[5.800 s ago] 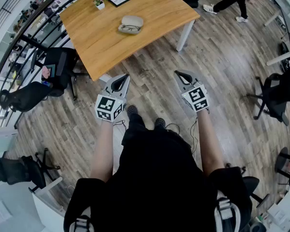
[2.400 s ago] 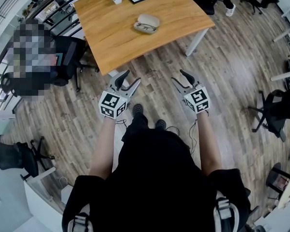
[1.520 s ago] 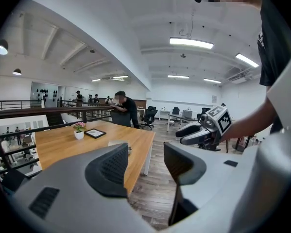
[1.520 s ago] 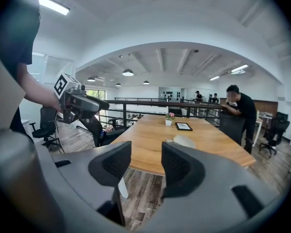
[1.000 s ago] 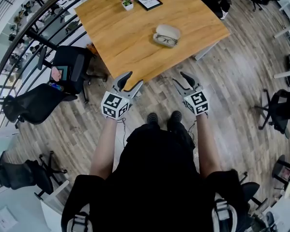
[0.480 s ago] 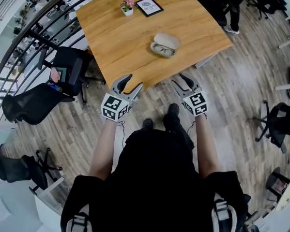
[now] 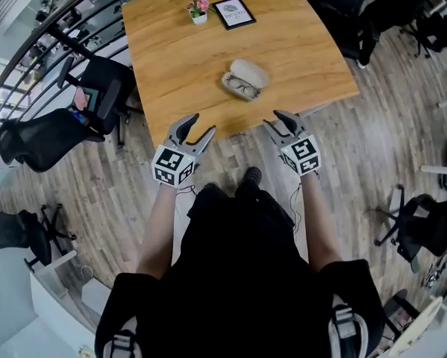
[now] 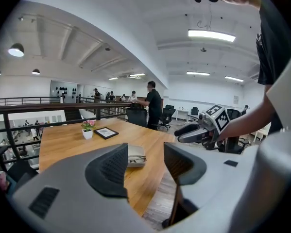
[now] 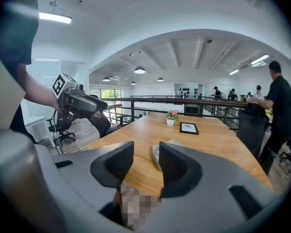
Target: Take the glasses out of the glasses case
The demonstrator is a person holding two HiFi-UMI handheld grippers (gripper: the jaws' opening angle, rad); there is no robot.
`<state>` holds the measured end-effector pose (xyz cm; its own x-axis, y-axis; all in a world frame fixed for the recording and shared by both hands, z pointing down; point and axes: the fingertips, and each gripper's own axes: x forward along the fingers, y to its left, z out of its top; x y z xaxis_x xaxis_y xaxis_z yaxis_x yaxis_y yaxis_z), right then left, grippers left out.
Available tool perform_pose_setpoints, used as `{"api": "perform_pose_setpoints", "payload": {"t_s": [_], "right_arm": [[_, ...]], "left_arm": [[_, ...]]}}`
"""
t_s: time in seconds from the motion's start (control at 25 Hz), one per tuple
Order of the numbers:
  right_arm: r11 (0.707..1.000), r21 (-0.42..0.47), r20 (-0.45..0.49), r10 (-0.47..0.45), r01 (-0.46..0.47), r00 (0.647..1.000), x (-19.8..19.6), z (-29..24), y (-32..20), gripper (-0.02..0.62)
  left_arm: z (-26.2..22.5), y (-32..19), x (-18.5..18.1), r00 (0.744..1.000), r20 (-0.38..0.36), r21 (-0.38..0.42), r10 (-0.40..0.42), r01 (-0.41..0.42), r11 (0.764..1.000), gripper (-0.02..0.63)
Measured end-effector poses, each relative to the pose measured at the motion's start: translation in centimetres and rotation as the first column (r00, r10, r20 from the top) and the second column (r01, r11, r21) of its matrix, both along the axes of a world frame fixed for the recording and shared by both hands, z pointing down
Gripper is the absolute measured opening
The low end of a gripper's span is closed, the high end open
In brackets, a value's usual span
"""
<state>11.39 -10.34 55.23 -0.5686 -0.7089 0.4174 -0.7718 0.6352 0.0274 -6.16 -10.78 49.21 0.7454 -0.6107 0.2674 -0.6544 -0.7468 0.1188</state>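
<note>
The left tool (image 7: 201, 124) is held with its jaws wide apart and nothing between them. The right tool (image 7: 274, 119) is likewise empty, its jaws just narrowed yet apart. Both are poised at the near edge of the light wooden counter (image 7: 171, 43). Farther in, well apart from both, dark-rimmed glasses (image 7: 242, 89) are seen lying in the open pale grey glasses case (image 7: 250, 71).

Table (image 7: 174, 62) honey wood-grain; glasses case (image 7: 245, 79) seemingly beige; picture frame (image 7: 234, 13) black; flowers (image 7: 198, 6) pink.
</note>
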Motion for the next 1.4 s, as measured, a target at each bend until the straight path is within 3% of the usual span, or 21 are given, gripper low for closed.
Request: {"api": "perform_pose_setpoints", "payload": {"t_s": [0.12, 0.4, 1.16, 1.4], "right_arm": [[0.999, -0.018, 0.014, -0.03, 0.03, 0.999, 0.7, 0.6, -1.1, 0.142], [0.996, -0.047, 0.006, -0.074, 0.075, 0.997, -0.2, 2.1, -3.3, 0.144], [0.995, -0.095, -0.058, -0.045, 0.039, 0.997, -4.3, 4.2, -14.7, 0.15], [0.99, -0.135, -0.064, -0.059, 0.05, 0.996, -4.0, 5.5, -16.5, 0.15]], "left_arm": [[0.2, -0.6, 0.4, 0.999, -0.001, -0.007, -0.037, 0.037, 0.999, 0.238], [1.2, -2.8, 0.0, 0.997, -0.001, -0.031, -0.079, 0.079, 0.996, 0.238], [3.5, -16.1, -2.4, 1.0, -0.024, -0.063, 0.014, -0.015, 0.998, 0.238], [4.9, -18.3, -2.4, 1.0, -0.017, -0.099, -0.003, 0.001, 0.995, 0.238]]}}
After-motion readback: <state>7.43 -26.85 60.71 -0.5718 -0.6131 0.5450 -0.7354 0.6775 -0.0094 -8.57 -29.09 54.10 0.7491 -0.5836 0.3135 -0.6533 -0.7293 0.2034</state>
